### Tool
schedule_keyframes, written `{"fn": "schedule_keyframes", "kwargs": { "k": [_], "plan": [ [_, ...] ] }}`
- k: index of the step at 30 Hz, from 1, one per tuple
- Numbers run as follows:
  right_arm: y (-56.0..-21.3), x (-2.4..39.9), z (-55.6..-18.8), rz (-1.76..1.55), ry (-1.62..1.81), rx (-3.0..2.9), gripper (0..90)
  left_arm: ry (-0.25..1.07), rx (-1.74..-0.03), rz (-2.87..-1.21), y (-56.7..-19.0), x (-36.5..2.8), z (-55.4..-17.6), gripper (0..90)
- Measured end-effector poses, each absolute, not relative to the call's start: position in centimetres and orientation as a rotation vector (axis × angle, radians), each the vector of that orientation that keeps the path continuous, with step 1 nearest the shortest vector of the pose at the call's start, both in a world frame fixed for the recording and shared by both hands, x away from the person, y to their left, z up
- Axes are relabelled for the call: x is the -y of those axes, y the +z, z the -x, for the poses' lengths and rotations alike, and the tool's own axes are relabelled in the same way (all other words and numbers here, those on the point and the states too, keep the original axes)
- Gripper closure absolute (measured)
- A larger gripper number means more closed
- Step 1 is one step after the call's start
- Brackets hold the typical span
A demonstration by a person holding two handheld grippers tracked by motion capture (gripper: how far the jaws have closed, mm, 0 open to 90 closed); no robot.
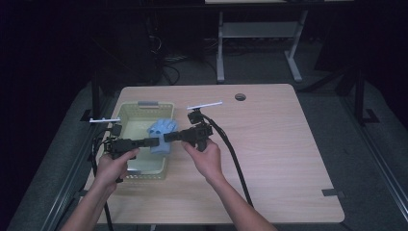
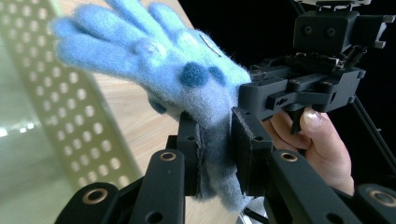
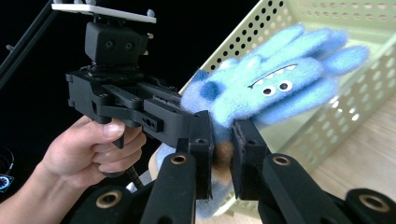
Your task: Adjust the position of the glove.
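Blue fuzzy glove (image 1: pixel 160 134), clamped by left tool (image 1: pixel 155 141) and right tool (image 1: pixel 168 137), hangs over a green basket (image 1: pixel 126 111) at the tabletop's (image 1: pixel 269 144) nine o'clock; right gripper view shows its monster face.

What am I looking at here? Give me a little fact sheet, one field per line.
Setting: wooden table in a dim room
Who: a person holding a black two-jaw tool in each hand
Held thing: fuzzy blue glove with a monster face, eyes and teeth
Left gripper: jaws shut on the glove's cuff
Right gripper: jaws shut on the cuff from the opposite side
Glove position: lifted over the right edge of the basket
Basket: pale green, perforated, at the table's left
Other: round hole near the table's far edge
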State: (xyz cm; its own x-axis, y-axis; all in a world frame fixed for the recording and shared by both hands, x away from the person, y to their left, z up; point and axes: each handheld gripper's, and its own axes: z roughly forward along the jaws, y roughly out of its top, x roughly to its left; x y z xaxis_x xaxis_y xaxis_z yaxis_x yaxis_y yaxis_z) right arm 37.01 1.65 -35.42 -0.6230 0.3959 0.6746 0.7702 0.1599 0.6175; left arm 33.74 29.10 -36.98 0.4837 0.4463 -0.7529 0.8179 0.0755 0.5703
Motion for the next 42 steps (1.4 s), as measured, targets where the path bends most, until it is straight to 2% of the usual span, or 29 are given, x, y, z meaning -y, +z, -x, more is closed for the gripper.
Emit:
{"fn": "schedule_keyframes", "kwargs": {
  "k": [24, 42],
  "plan": [
    [-37.0, -6.5, -39.1, 1.105, -1.395, 2.059, 79.4, -0.379, -1.229, -1.526, -37.8, -33.6, -34.4, 75.3],
    [-38.7, -8.4, -39.9, 1.1, -1.358, 2.063, 75.8, -0.402, -1.275, -1.498, -39.4, -35.7, -34.6, 77.7]
  ]
}}
